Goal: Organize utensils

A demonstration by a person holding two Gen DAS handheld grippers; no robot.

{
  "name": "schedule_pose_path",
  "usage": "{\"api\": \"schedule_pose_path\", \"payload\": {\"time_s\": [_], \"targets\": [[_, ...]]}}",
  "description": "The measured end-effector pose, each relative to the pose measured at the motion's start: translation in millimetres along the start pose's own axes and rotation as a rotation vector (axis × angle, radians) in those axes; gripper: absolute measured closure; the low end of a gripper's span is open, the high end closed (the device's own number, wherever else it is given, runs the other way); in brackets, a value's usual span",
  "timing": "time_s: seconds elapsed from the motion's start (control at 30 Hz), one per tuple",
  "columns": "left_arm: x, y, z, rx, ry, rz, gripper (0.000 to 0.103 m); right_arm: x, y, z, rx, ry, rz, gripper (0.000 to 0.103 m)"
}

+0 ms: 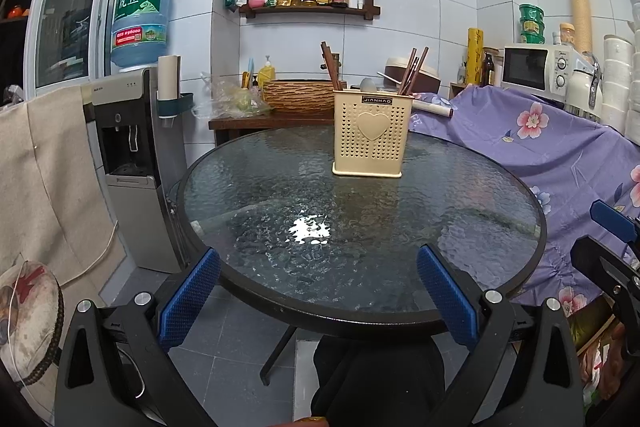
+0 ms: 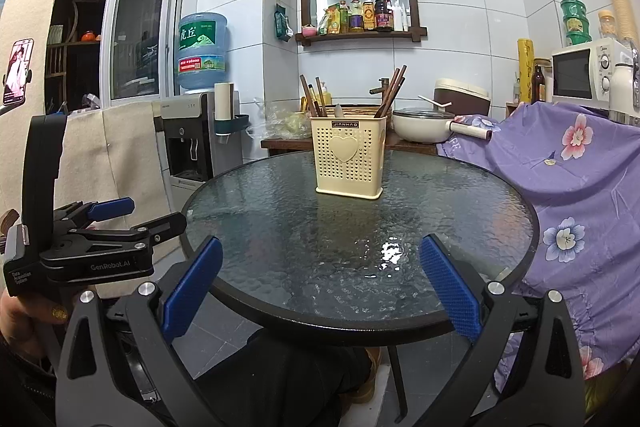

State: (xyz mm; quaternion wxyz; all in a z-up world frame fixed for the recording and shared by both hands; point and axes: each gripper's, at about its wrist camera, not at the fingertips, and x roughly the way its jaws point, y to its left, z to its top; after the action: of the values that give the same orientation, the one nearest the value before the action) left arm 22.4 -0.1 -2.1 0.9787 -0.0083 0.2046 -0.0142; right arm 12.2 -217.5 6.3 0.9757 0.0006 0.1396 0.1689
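Observation:
A cream perforated utensil holder (image 1: 372,133) with a heart on its front stands upright at the far side of the round glass table (image 1: 280,219); it also shows in the right wrist view (image 2: 349,157). Brown chopsticks (image 1: 412,71) and a pale spoon (image 1: 367,84) stick out of it, also seen in the right wrist view as chopsticks (image 2: 392,91). My left gripper (image 1: 318,291) is open and empty at the table's near edge. My right gripper (image 2: 320,281) is open and empty, also at the near edge. The left gripper shows from the side in the right wrist view (image 2: 120,227).
A water dispenser (image 1: 132,147) stands left of the table. A purple floral cloth (image 1: 540,155) covers furniture on the right. Behind the table are a wooden bench with a basket (image 1: 298,95), a pot (image 2: 420,125) and a microwave (image 1: 536,69).

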Motion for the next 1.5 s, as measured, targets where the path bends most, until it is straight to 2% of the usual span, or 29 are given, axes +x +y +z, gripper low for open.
{"api": "schedule_pose_path", "payload": {"time_s": [1.5], "targets": [[-0.9,2.6,-3.0,-0.010,0.003,-0.007,0.006,2.8,0.8,-6.0,-0.001,0.012,0.004,0.006]]}}
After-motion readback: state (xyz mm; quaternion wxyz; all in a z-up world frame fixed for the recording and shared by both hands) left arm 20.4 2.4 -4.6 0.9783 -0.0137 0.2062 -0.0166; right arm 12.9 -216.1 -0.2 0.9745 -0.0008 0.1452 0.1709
